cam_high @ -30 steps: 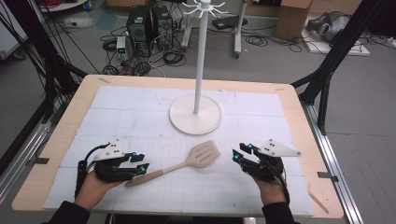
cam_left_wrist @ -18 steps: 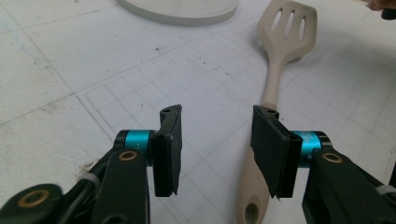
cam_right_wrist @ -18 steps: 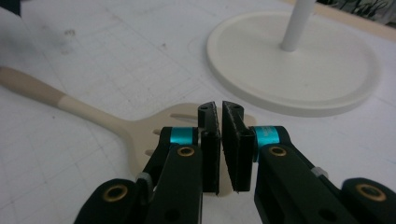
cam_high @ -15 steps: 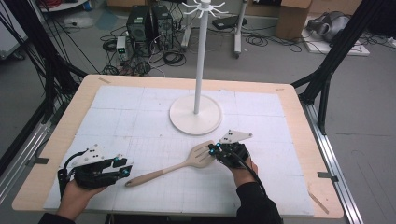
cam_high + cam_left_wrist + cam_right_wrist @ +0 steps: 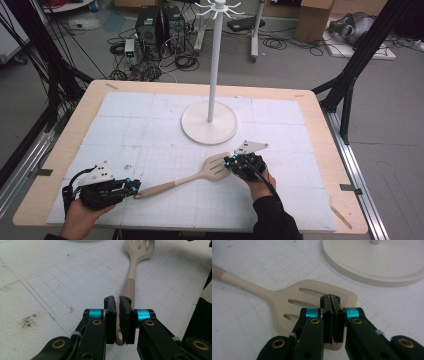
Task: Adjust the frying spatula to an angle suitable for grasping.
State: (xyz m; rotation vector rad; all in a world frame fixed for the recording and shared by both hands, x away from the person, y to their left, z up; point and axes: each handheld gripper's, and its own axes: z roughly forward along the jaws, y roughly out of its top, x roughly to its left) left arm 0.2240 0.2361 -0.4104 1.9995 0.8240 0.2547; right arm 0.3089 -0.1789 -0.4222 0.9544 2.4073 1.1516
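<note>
From the high view, a slotted spatula (image 5: 200, 176) lies flat on the surface (image 5: 150, 125) near a white stand (image 5: 209, 122). In the left gripper view, the left claw (image 5: 117, 301), just closing, pinches the handle end. In the right gripper view, the right claw (image 5: 330, 299) is pressed together on the blade's edge.

The wooden table (image 5: 320, 107) carries a white gridded mat (image 5: 150, 125); the stand base (image 5: 209, 122) and, nearer than it, the slotted spatula (image 5: 192, 177) lie on the mat.

Beige spatula (image 5: 192, 177), white stand (image 5: 209, 122), black claws w/ cyan bands
</note>
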